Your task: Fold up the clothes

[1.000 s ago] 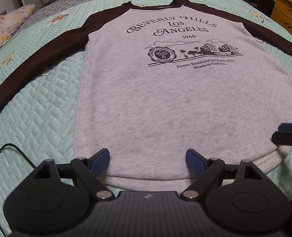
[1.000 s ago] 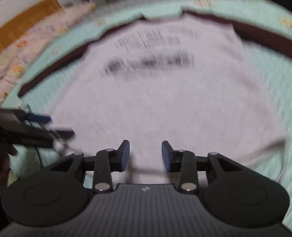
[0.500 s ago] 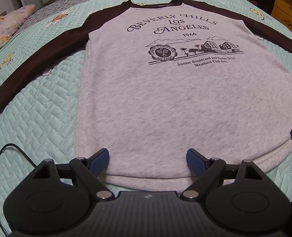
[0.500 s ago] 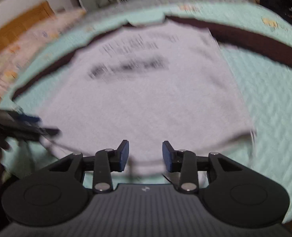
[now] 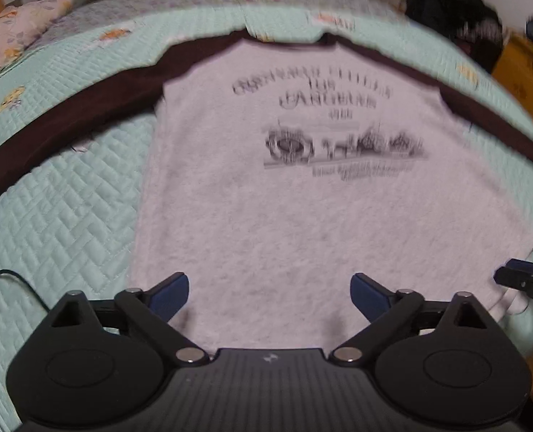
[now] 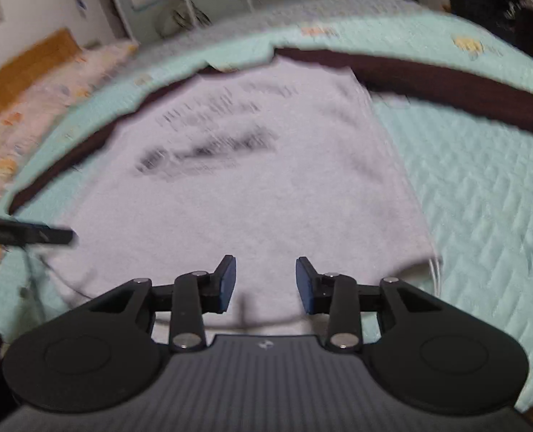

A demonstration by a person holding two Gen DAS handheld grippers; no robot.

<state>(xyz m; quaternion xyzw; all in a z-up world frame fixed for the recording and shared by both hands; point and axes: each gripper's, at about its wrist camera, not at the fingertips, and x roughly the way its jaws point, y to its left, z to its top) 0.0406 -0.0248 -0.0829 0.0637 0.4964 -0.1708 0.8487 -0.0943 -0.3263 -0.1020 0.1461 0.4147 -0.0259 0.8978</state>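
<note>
A grey sweatshirt (image 5: pixel 302 208) with dark brown sleeves and a black chest print lies flat, front up, on the mint quilt; it also shows in the right wrist view (image 6: pixel 237 194). My left gripper (image 5: pixel 269 293) is wide open and empty above the hem's left part. My right gripper (image 6: pixel 265 282) is partly open and empty above the hem near the right corner. The right gripper's tip shows at the right edge of the left wrist view (image 5: pixel 525 280). The left gripper's tip shows at the left edge of the right wrist view (image 6: pixel 32 235). Both views are blurred.
The mint quilted bedspread (image 5: pixel 57 216) covers the bed. A floral pillow (image 5: pixel 10 36) lies at the far left. A thin black cable (image 5: pixel 10 280) lies on the quilt at near left. A yellow wooden cabinet (image 5: pixel 522 72) and dark clutter stand beyond the bed at right.
Both grippers have risen and pulled back a little; the sweatshirt looks smaller and more of the room shows. The right gripper has swung toward the right hem corner. The sweatshirt has not moved.
</note>
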